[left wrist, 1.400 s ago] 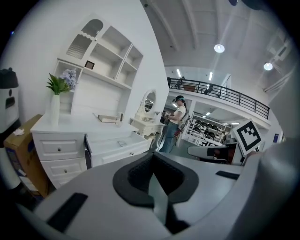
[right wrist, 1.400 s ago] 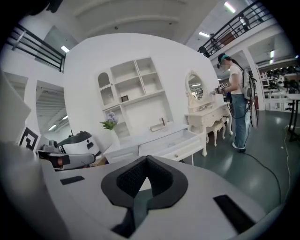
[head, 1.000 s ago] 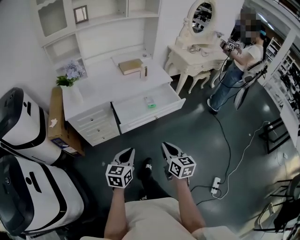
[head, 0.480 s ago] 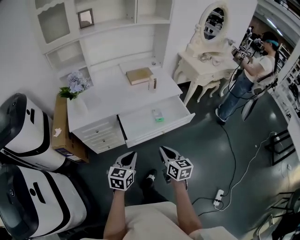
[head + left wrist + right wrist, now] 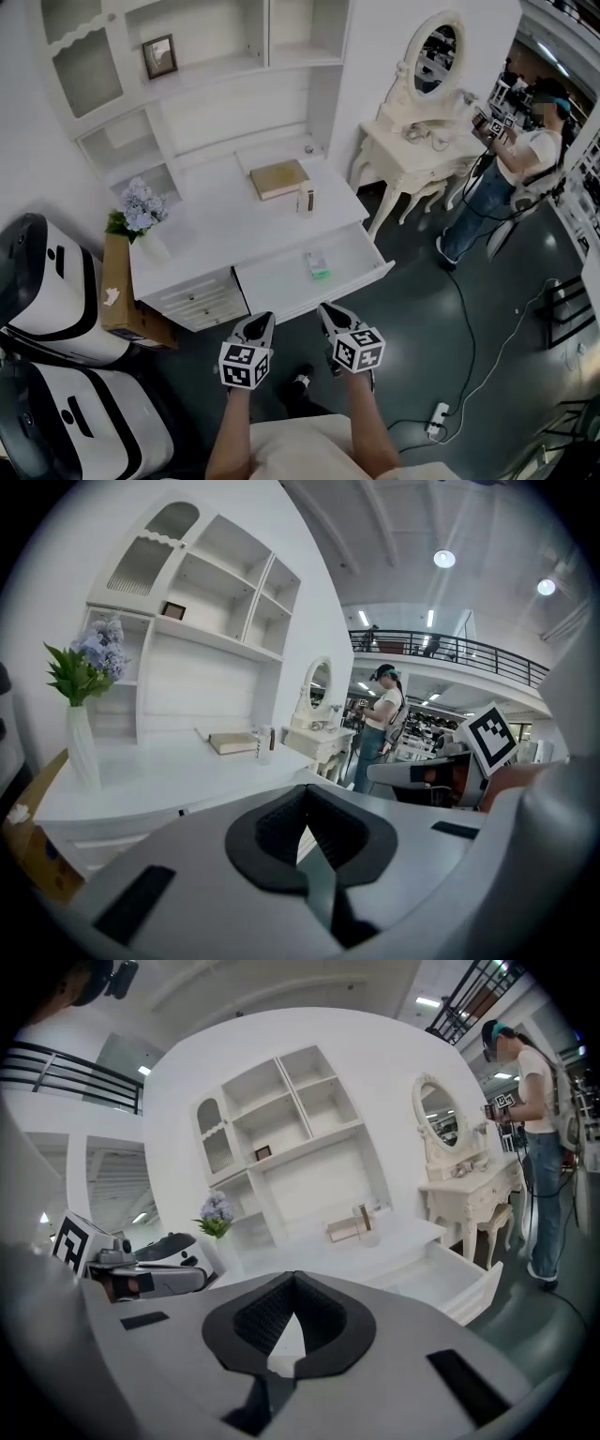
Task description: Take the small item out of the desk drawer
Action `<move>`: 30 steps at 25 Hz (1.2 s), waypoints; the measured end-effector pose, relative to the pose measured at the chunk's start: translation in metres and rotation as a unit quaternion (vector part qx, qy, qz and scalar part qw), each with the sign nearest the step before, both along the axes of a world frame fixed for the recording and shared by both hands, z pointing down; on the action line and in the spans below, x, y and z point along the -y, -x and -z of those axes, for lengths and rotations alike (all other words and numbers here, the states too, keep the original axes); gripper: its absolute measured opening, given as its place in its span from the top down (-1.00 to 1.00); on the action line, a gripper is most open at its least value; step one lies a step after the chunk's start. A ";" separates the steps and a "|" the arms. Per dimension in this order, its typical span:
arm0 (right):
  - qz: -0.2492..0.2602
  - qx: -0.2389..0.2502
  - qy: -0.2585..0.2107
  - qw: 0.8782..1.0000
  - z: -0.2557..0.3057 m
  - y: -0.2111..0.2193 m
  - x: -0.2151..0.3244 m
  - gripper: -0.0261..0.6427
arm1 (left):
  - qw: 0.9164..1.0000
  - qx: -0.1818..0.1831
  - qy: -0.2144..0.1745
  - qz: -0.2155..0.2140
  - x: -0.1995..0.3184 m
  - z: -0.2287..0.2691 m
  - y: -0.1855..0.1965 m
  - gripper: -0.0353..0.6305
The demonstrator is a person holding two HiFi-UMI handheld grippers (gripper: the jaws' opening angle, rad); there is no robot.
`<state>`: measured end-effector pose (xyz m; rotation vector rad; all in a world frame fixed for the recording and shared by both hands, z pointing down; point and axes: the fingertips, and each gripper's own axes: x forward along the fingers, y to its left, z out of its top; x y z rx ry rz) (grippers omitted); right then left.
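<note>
The white desk's drawer stands pulled out toward me, and a small white-and-green item lies inside it near the right end. Both grippers hang side by side just in front of the drawer's front panel, short of it. My left gripper is shut with nothing between its jaws. My right gripper is shut too and holds nothing. In the right gripper view the open drawer shows at the right; the item is not visible there. The left gripper view shows the desk top ahead.
On the desk top lie a tan book, a small bottle and a vase of flowers. A cardboard box and large white machines stand left. A person stands by a dressing table at right. A power strip lies on the floor.
The desk and open drawer have come closer and lower in the head view as both grippers moved forward toward the drawer. Both stayed shut.
</note>
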<state>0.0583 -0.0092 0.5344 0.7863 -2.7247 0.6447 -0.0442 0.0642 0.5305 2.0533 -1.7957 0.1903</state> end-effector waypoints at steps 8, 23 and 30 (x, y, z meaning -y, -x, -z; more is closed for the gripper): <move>0.001 -0.002 0.013 1.000 -0.009 0.014 0.069 0.85 | 1.000 0.004 0.014 -0.003 0.066 -0.009 0.015 0.84; -0.006 0.000 0.011 1.000 -0.030 0.029 0.153 0.85 | 0.999 0.033 0.029 0.028 0.130 -0.021 0.084 0.84; -0.023 -0.002 0.036 0.999 -0.054 0.028 0.162 0.85 | 0.997 0.027 0.050 0.057 0.119 -0.034 0.119 0.84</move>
